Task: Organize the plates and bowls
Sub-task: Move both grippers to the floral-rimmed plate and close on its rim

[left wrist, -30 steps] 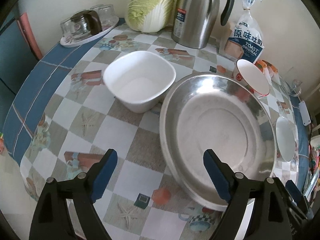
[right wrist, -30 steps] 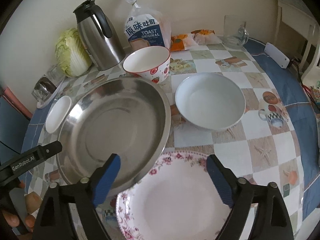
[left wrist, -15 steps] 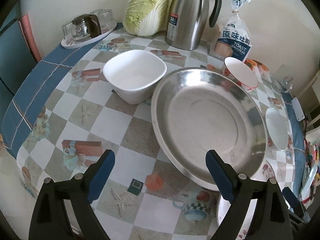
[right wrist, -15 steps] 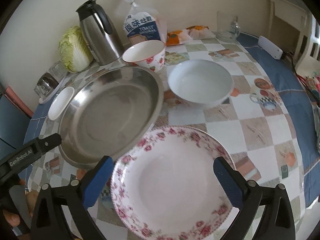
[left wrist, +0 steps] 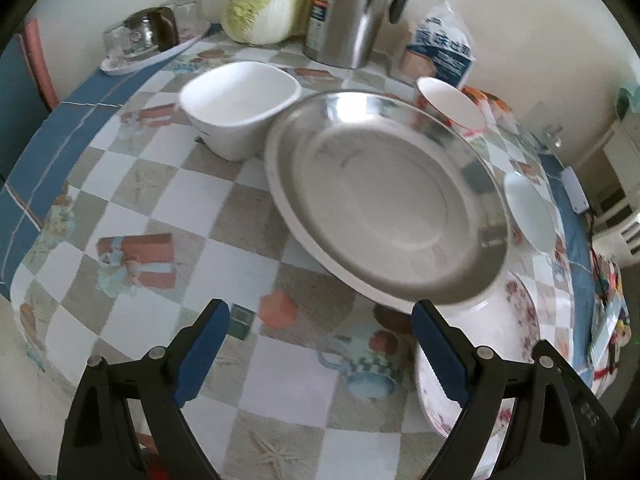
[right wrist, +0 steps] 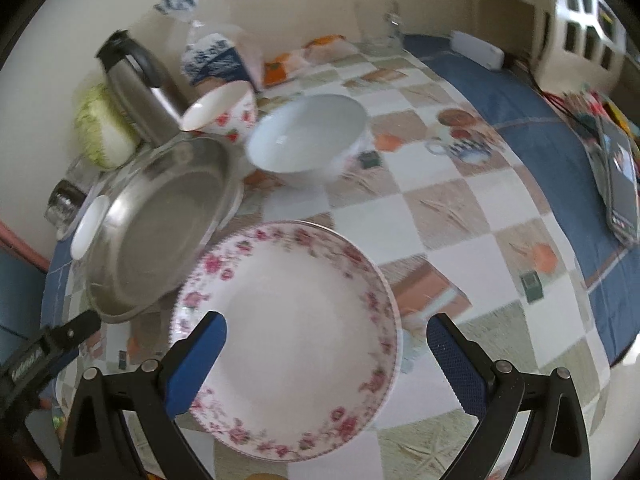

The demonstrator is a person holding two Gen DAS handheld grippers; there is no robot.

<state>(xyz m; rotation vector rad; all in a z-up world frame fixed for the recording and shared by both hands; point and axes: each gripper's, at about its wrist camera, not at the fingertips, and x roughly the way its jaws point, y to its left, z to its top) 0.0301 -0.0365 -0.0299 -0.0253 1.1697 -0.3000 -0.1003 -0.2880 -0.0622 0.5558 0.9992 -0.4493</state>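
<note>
I have pulled both hand-held grippers back; my right hand-held gripper (right wrist: 326, 352) now hangs spread above the floral plate (right wrist: 288, 312), just beside the steel basin (left wrist: 384, 196); my left hand-held gripper (left wrist: 320, 344) is spread, empty.

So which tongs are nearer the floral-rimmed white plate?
Right. The right tongs hang open directly over the floral-rimmed white plate, straddling its near rim. The left tongs, also open, sit beside it over the checkered tablecloth.
</note>
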